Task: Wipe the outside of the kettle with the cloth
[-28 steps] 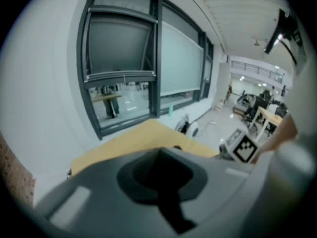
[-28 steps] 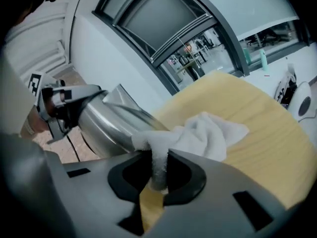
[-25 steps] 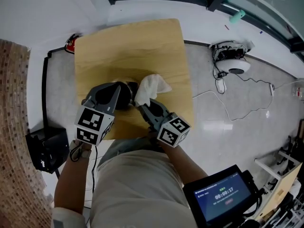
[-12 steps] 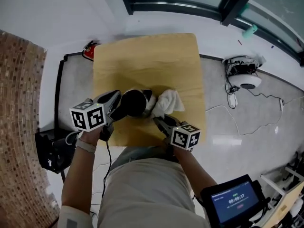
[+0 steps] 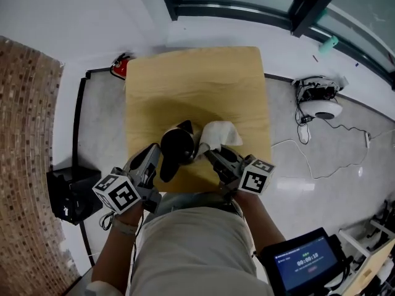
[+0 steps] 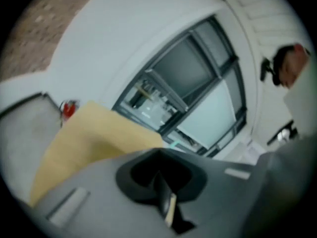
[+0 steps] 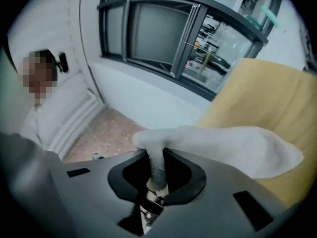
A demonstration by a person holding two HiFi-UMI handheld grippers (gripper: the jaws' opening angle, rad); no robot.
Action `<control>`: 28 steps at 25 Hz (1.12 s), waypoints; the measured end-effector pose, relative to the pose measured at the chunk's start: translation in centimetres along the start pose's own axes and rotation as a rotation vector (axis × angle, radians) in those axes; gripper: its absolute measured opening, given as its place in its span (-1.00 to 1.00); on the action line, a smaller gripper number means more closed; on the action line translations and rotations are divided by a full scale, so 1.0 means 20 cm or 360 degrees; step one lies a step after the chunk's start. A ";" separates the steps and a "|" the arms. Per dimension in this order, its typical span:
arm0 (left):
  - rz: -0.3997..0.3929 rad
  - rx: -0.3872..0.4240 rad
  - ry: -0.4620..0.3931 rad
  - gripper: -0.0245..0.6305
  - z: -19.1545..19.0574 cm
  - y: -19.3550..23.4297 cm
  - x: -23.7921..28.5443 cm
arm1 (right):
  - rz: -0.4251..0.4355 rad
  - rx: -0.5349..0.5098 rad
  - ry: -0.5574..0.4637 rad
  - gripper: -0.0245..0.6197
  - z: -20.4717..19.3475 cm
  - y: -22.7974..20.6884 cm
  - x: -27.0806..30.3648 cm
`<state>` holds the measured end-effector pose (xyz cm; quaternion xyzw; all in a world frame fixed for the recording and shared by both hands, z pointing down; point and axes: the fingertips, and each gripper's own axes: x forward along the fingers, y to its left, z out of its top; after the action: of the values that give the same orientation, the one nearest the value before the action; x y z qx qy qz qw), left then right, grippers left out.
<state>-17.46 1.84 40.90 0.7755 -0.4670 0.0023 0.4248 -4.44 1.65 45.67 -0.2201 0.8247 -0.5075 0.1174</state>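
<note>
1. Count: two grippers, one kettle, one cloth, one table.
2. Left gripper [image 5: 154, 154]: the jaws are clenched together, and nothing shows between them.
3. Kettle [image 5: 177, 145]: black, it stands on the table [image 5: 185, 79] just right of the left gripper's tips, between the two grippers.
4. Cloth [image 5: 221, 132]: white and bunched, it lies ahead of the right gripper's tips, against the kettle's right side.
5. Right gripper [image 5: 211, 155]: it grasps the cloth, with one fold pinched between its jaws.
6. Open room: bare tabletop runs ahead of both grippers to the far edge. The near edge lies close behind their tips.
7. Hard to make out: the left gripper view is blurred. Whether that gripper touches the kettle cannot be told. The kettle's base and handle merge into one dark shape. The grippers and the person's body cover part of the near table edge.
</note>
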 end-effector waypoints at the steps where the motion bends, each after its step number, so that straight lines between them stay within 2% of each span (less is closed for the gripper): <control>1: -0.0048 0.0236 0.0006 -0.96 0.04 -0.08 0.04 | 0.0117 0.0020 -0.0059 -0.74 0.04 0.07 0.01; 2: -0.0089 0.0446 0.0047 -0.96 0.04 -0.14 0.09 | 0.0124 0.0037 -0.0074 -0.74 0.03 0.05 0.03; 3: -0.0105 0.0616 0.0103 -0.96 0.03 -0.17 0.15 | 0.0015 0.0051 -0.0039 -0.74 -0.02 -0.05 0.03; 4: -0.0091 0.0752 0.0156 -0.96 0.01 -0.17 0.19 | -0.0173 0.0070 0.0041 -0.74 -0.10 -0.22 0.02; 6: -0.0036 0.0957 0.0233 -0.96 -0.02 -0.16 0.23 | -0.0523 0.0088 0.0303 -0.74 -0.30 -0.48 -0.01; 7: -0.0021 0.1012 0.0251 -0.96 -0.03 -0.15 0.24 | -0.0569 0.0038 0.0409 -0.74 -0.36 -0.48 -0.03; 8: -0.0013 0.1029 0.0253 -0.96 -0.03 -0.15 0.24 | -0.0496 -0.0058 0.0441 -0.74 -0.35 -0.38 -0.02; 10: -0.0006 0.1020 0.0239 -0.96 -0.02 -0.14 0.25 | -0.0123 -0.0239 0.0321 -0.74 -0.26 -0.05 0.01; 11: -0.0003 0.1022 0.0234 -0.96 -0.03 -0.14 0.25 | 0.0023 -0.0271 0.0252 -0.74 -0.23 0.05 0.02; 12: 0.0004 0.1036 0.0230 -0.96 -0.03 -0.14 0.25 | 0.0033 -0.0268 0.0235 -0.74 -0.25 0.05 0.02; 13: 0.0016 0.1060 0.0230 -0.96 -0.03 -0.14 0.25 | -0.0095 -0.0241 0.0285 -0.74 -0.30 -0.06 0.02; 15: 0.0034 0.1119 0.0251 -0.96 -0.04 -0.14 0.26 | -0.0487 -0.0106 0.0513 -0.74 -0.47 -0.38 -0.02; 16: 0.0036 0.1149 0.0266 -0.96 -0.04 -0.15 0.26 | -0.0587 -0.0061 0.0597 -0.74 -0.52 -0.45 -0.03; 17: 0.0040 0.1176 0.0272 -0.97 -0.04 -0.16 0.26 | -0.0564 -0.0099 0.0601 -0.74 -0.50 -0.41 -0.02; 18: 0.0044 0.1198 0.0271 -0.97 -0.04 -0.16 0.26 | -0.0440 -0.0205 0.0536 -0.74 -0.42 -0.28 0.01; 20: 0.0046 0.1213 0.0264 -0.96 -0.03 -0.16 0.27 | -0.0096 -0.0397 0.0357 -0.74 -0.27 0.00 0.05; 21: 0.0049 0.1217 0.0260 -0.95 -0.04 -0.16 0.27 | -0.0017 -0.0421 0.0317 -0.74 -0.24 0.05 0.07; 22: 0.0060 0.1230 0.0253 -0.95 -0.04 -0.16 0.26 | -0.0055 -0.0413 0.0338 -0.74 -0.26 0.00 0.07; 23: 0.0072 0.1245 0.0248 -0.96 -0.04 -0.15 0.26 | -0.0185 -0.0400 0.0430 -0.74 -0.30 -0.13 0.05; 25: 0.0071 0.1245 0.0253 -0.95 -0.04 -0.16 0.27 | -0.0487 -0.0460 0.0782 -0.74 -0.45 -0.37 0.01; 26: 0.0064 0.1241 0.0258 -0.93 -0.04 -0.16 0.27 | -0.0543 -0.0557 0.0953 -0.74 -0.50 -0.38 0.00; 27: 0.0062 0.1243 0.0260 -0.94 -0.04 -0.17 0.27 | -0.0494 -0.0672 0.1057 -0.74 -0.52 -0.31 0.02; 28: 0.0061 0.1243 0.0261 -0.94 -0.04 -0.16 0.26 | -0.0352 -0.0755 0.1082 -0.74 -0.51 -0.17 0.04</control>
<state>-11.75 -0.74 41.40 0.8671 -0.4099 0.2494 0.1337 -8.58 7.98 53.47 -0.1483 0.8818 -0.3569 -0.2702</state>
